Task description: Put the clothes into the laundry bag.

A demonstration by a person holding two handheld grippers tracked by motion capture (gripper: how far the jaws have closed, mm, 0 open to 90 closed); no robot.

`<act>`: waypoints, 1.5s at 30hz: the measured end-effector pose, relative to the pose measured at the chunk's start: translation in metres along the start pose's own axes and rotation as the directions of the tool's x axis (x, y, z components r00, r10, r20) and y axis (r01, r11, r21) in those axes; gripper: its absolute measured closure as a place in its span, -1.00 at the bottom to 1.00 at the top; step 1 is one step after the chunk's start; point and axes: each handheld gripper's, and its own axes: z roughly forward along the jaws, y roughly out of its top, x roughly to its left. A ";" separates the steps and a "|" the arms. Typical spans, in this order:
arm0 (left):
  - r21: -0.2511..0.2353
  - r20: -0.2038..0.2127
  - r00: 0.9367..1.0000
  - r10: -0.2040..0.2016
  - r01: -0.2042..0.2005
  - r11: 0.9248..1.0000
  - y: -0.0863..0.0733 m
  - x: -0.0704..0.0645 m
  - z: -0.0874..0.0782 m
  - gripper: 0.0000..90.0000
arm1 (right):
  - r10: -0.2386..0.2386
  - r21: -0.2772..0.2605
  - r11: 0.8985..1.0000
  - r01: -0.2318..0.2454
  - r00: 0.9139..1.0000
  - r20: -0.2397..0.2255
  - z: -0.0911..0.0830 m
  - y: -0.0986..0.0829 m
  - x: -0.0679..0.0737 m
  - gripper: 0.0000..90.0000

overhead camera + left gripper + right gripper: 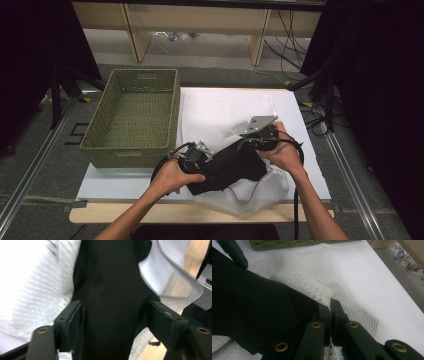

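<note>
A black garment [235, 165] lies bunched at the table's front, partly inside a white mesh bag [220, 112] spread over the tabletop. My left gripper [212, 167] is open, its jaws wide apart on either side of a fold of the black garment [110, 290] without pinching it. My right gripper [247, 142] is shut on the mesh bag's edge [322, 290], right where the white netting meets the black garment [249, 305]. In the left gripper view [115, 307] a lifted flap of the mesh bag [172, 277] hangs at the right.
A green woven basket [125, 150] with nothing in it stands at the left of the white table [120, 182], close beside the bag. The table's wooden front edge [165, 212] runs just below my hands. Cables trail on the floor at the right.
</note>
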 end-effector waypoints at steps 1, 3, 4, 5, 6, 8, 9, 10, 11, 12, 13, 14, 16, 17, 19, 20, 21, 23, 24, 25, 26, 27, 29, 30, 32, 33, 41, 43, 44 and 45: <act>-0.010 0.005 1.000 -0.007 0.007 1.000 0.000 -0.002 0.005 -0.20 | -0.001 -0.002 1.000 0.001 1.000 0.001 0.000 0.000 0.000 0.99; -0.022 -0.003 1.000 -0.013 0.012 1.000 0.001 -0.004 0.007 -0.04 | 0.008 -0.005 1.000 -0.008 1.000 -0.006 0.000 0.000 0.001 0.99; 0.009 -0.022 0.999 0.027 -0.027 1.000 0.007 -0.006 0.010 0.05 | 0.000 -0.007 1.000 0.000 1.000 -0.013 0.000 0.000 0.000 0.99; 0.009 -0.022 0.999 0.027 -0.027 1.000 0.007 -0.006 0.010 0.14 | 0.000 -0.007 1.000 0.000 1.000 -0.013 0.000 0.000 0.000 0.99; 0.021 -0.025 0.999 0.028 -0.028 0.999 0.011 -0.008 0.012 0.23 | -0.003 -0.007 1.000 0.003 1.000 -0.004 0.000 0.000 -0.001 0.99; 0.011 -0.013 1.000 0.012 -0.011 1.000 0.015 -0.008 0.012 0.37 | 0.002 -0.008 1.000 -0.002 1.000 -0.012 0.000 0.000 -0.001 0.99; 0.017 -0.003 1.000 -0.004 0.004 1.000 0.017 -0.008 0.013 0.41 | 0.001 -0.009 1.000 -0.002 1.000 -0.012 0.000 0.000 -0.001 0.99; 0.018 -0.016 1.000 -0.011 0.011 1.000 0.019 -0.007 0.015 0.45 | 0.001 -0.009 1.000 -0.001 1.000 -0.010 0.000 0.000 -0.001 0.99; 0.016 -0.025 1.000 -0.008 0.008 1.000 0.021 -0.007 0.015 0.47 | -0.001 -0.005 1.000 0.001 1.000 0.000 -0.001 0.000 -0.001 0.99; 0.011 -0.032 0.999 -0.008 0.008 1.000 0.023 -0.007 0.015 0.49 | -0.005 -0.009 1.000 0.005 1.000 0.000 -0.001 0.001 0.000 0.99; 0.011 -0.032 0.999 -0.008 0.008 1.000 0.023 -0.007 0.015 0.50 | -0.007 -0.010 1.000 0.007 1.000 0.003 -0.002 0.001 0.000 0.99; 0.005 -0.032 0.999 -0.012 0.012 1.000 0.027 -0.007 0.015 0.52 | -0.005 -0.013 1.000 0.005 1.000 0.000 -0.003 0.002 0.000 0.99; -0.002 -0.053 0.999 -0.007 0.007 1.000 0.035 -0.008 0.019 0.53 | -0.011 -0.016 1.000 0.011 1.000 0.006 -0.004 0.003 0.000 0.99; -0.002 -0.053 0.999 -0.007 0.007 1.000 0.035 -0.008 0.019 0.52 | -0.011 -0.016 1.000 0.011 1.000 0.006 -0.004 0.003 0.000 0.99; -0.005 -0.051 0.999 -0.012 0.012 1.000 0.042 -0.005 0.020 0.52 | -0.006 -0.019 1.000 0.006 1.000 -0.005 -0.004 0.004 0.001 0.99; -0.013 -0.048 0.999 -0.021 0.020 1.000 0.045 -0.004 0.021 0.52 | -0.008 -0.019 1.000 0.008 1.000 -0.006 -0.004 0.004 0.001 0.99; -0.017 -0.045 0.999 -0.028 0.027 0.999 0.047 -0.003 0.023 0.52 | -0.004 -0.019 1.000 0.004 1.000 0.000 -0.004 0.004 0.001 0.99; -0.017 -0.046 0.999 -0.025 0.024 1.000 0.050 -0.001 0.025 0.52 | -0.005 -0.012 1.000 0.005 1.000 -0.003 -0.005 0.003 -0.001 0.99; -0.024 -0.047 0.998 -0.028 0.027 0.999 0.051 0.001 0.029 0.52 | -0.015 -0.025 1.000 0.015 1.000 -0.004 -0.005 0.003 -0.001 0.99; -0.029 -0.051 0.998 -0.037 0.035 0.999 0.052 0.001 0.030 0.52 | -0.015 -0.025 1.000 0.015 1.000 -0.003 -0.005 0.003 -0.001 0.99; -0.039 -0.049 0.998 -0.038 0.036 0.999 0.053 0.003 0.032 0.52 | -0.019 -0.025 1.000 0.019 1.000 0.001 -0.005 0.003 -0.001 0.99; -0.068 -0.051 0.996 -0.075 0.071 0.995 0.054 0.003 0.035 0.52 | -0.018 -0.025 1.000 0.018 1.000 -0.001 -0.005 0.003 -0.001 0.99; -0.079 -0.047 0.995 -0.083 0.079 0.994 0.055 0.006 0.037 0.51 | -0.017 -0.026 1.000 0.017 1.000 0.000 -0.005 0.003 -0.001 0.99; -0.092 -0.040 0.995 -0.094 0.090 0.992 0.055 0.007 0.038 0.50 | -0.002 -0.021 1.000 0.002 1.000 0.003 -0.006 0.002 -0.001 0.99; -0.093 -0.039 0.995 -0.096 0.092 0.991 0.054 0.007 0.039 0.47 | 0.003 -0.024 1.000 -0.003 1.000 -0.004 -0.006 0.001 -0.002 0.99; -0.092 -0.036 0.995 -0.093 0.089 0.992 0.051 0.006 0.038 0.40 | 0.015 -0.022 1.000 -0.015 1.000 -0.007 -0.007 0.000 -0.003 0.99; -0.055 -0.013 0.997 -0.079 0.078 0.995 0.030 -0.001 0.025 -0.08 | 0.012 -0.027 1.000 -0.012 1.000 0.005 -0.007 -0.001 -0.004 0.99; -0.042 -0.015 0.998 -0.058 0.057 0.997 0.028 -0.002 0.022 -0.10 | 0.012 -0.027 1.000 -0.012 1.000 0.001 -0.008 -0.001 -0.004 0.99; -0.056 -0.015 0.998 -0.069 0.068 0.996 0.025 -0.004 0.021 -0.10 | 0.012 -0.027 1.000 -0.012 1.000 0.001 -0.008 -0.001 -0.004 0.99; -0.033 -0.010 0.999 -0.045 0.045 0.998 0.021 -0.004 0.018 -0.03 | 0.012 -0.028 1.000 -0.012 1.000 0.003 -0.008 -0.001 -0.004 0.99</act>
